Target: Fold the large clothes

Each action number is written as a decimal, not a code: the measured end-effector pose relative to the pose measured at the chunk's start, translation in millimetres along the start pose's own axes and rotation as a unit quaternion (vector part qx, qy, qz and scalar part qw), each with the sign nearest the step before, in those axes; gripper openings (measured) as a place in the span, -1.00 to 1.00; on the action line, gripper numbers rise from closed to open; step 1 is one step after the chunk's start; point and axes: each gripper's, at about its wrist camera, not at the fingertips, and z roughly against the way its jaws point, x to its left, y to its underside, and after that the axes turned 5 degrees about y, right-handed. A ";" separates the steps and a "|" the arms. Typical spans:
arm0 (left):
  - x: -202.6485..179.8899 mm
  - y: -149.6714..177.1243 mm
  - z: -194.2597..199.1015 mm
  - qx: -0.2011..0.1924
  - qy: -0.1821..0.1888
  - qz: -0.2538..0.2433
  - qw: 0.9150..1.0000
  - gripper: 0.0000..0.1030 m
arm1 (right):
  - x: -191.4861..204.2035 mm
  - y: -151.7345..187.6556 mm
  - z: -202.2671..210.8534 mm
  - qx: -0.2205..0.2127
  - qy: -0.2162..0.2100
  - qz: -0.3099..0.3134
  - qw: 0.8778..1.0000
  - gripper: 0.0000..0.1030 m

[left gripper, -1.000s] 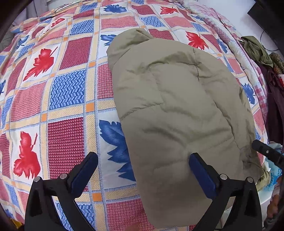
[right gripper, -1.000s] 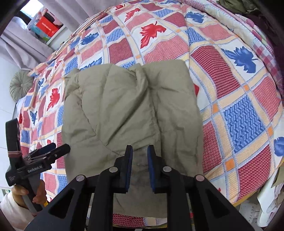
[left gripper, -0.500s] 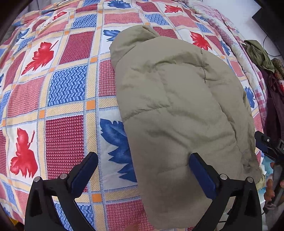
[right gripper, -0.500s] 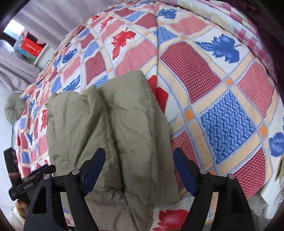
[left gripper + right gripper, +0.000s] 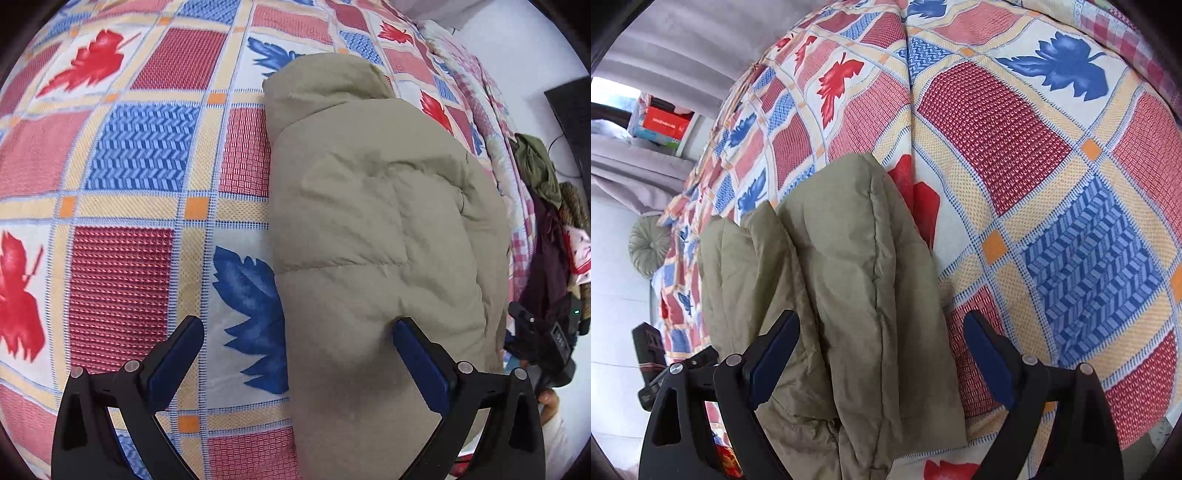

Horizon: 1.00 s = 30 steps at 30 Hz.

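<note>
A puffy olive-green jacket lies folded on the bed near its front edge. My left gripper is open, low over the jacket's left edge. Its right finger dents the padding and its left finger hangs over the bedspread. In the right wrist view the jacket fills the lower middle. My right gripper straddles the jacket's right edge with its jaws opening wide; the pads do not press on the fabric. Each view shows the other gripper at its edge: the right gripper and the left gripper.
The bedspread is a patchwork of red, blue and yellow squares with leaf prints. Loose clothes are piled beside the bed at the right. A round cushion and a shelf with boxes stand beyond the bed's left side.
My right gripper was shut on the jacket's near fold; it has let go, opened wide and shifted toward the jacket's right edge. The left gripper has sunk closer to the jacket.
</note>
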 end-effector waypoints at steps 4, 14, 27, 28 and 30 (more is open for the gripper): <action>6.3 -0.4 -9.5 0.012 0.050 0.007 0.999 1.00 | -6.3 -6.3 -18.4 0.031 -0.023 -0.007 0.999 0.78; 11.1 -2.2 -39.2 0.040 0.161 0.038 0.985 1.00 | -14.1 -18.2 -67.9 0.091 -0.129 -0.044 0.987 0.80; 0.7 -17.6 -59.8 0.053 0.177 0.019 0.983 1.00 | 40.9 -28.3 -87.8 0.143 -0.108 0.077 0.981 1.00; -0.4 -19.2 -63.1 0.055 0.179 0.019 0.982 1.00 | 45.1 -29.0 -91.3 0.148 -0.105 0.088 0.979 1.00; -2.1 -20.9 -69.1 0.055 0.180 0.020 0.982 1.00 | 55.3 -28.0 -98.1 0.156 -0.103 0.110 0.976 1.00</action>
